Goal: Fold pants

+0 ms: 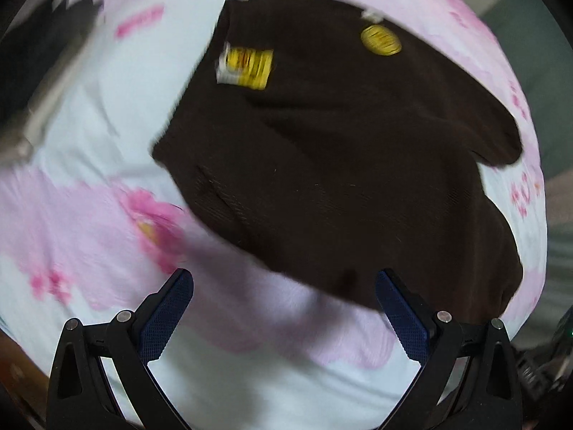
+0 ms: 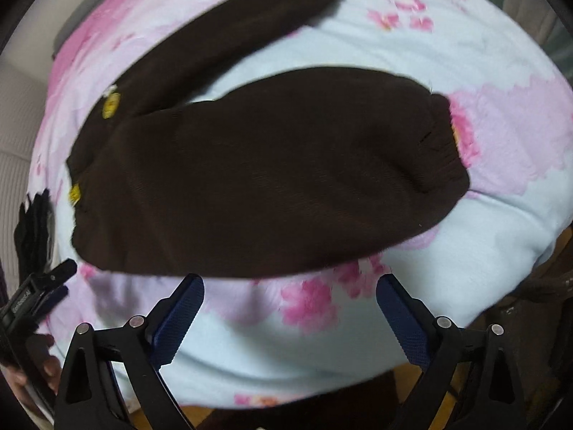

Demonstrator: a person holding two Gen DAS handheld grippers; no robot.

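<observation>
1. The left claw (image 1: 284, 292) stands wide open, its two blue ribbed pads spread far apart and holding nothing. Only blanket shows between them.
2. Just past its fingertips lies the nearest edge of the pants (image 1: 340, 165); the right-hand pad sits right at that dark edge, though whether it touches the cloth cannot be told.
3. The right claw (image 2: 290, 295) is likewise spread open and empty, its pads poised over pink flowers printed on the blanket.
4. The long lower edge of the pants (image 2: 268, 175) runs just beyond this claw's fingertips, close but apart from them.
5. The pants are dark brown and lie flat on the flowered blanket (image 2: 447, 53). In the right wrist view one leg stretches across the middle toward the blanket's right side, ending in a ribbed cuff (image 2: 444, 143) near a big pink flower; the other leg angles away toward the far edge.
6. A round yellow patch (image 1: 380, 40) and a yellow label (image 1: 247, 66) sit near the waist end, which lies toward the blanket's far edge in the left wrist view.
7. At the left border of the right wrist view, the other claw's black tip shows beside the blanket's left edge, with part of a person's hand (image 2: 50, 365) below it.
</observation>
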